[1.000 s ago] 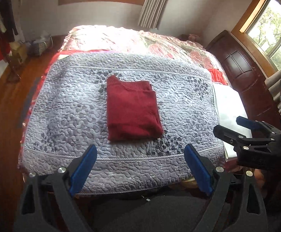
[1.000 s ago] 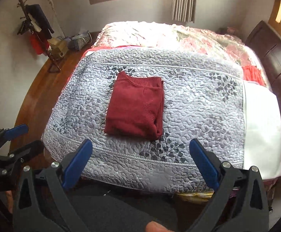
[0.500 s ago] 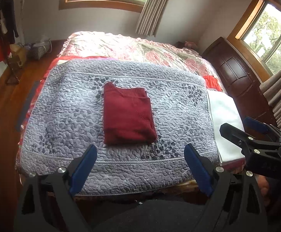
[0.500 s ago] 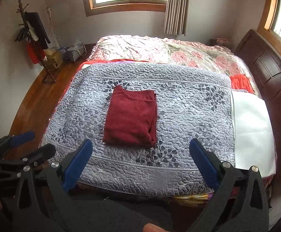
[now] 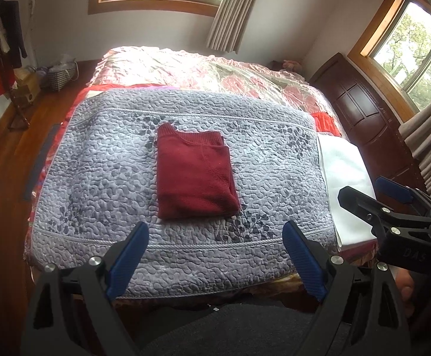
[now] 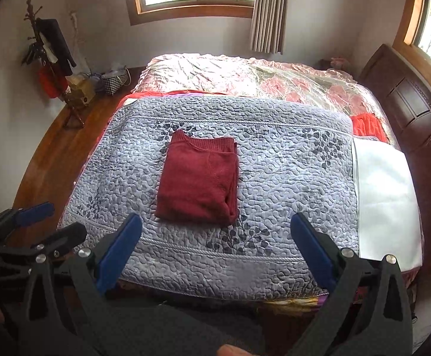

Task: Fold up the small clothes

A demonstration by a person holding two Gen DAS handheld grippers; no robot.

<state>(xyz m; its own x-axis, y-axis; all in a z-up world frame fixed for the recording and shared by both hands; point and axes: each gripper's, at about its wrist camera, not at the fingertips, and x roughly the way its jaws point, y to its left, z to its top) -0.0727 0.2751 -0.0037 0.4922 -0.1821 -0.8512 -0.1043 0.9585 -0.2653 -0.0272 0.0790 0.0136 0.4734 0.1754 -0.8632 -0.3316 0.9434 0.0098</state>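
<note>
A dark red knit sweater (image 5: 194, 177) (image 6: 199, 178) lies folded into a neat rectangle on the grey quilted blanket (image 5: 103, 178) (image 6: 289, 178) covering the bed. My left gripper (image 5: 215, 255) hangs open near the bed's front edge, well short of the sweater, holding nothing. Beside it, my right gripper (image 6: 215, 247) is open too and equally far back. Each gripper shows at the other view's side: the right one (image 5: 375, 192) and the left one (image 6: 52, 222).
A white folded cloth (image 5: 346, 184) (image 6: 384, 195) lies on the bed's right side, an orange-red cloth (image 6: 366, 124) behind it. A dark wooden headboard (image 6: 408, 106) stands at the right. Wooden floor (image 6: 52, 154), a coat rack (image 6: 52, 59) and a basket (image 6: 114, 81) sit left.
Both grippers have drawn back and tilted up from the bed, so more of the room and windows shows. The sweater has not moved. Both stay open.
</note>
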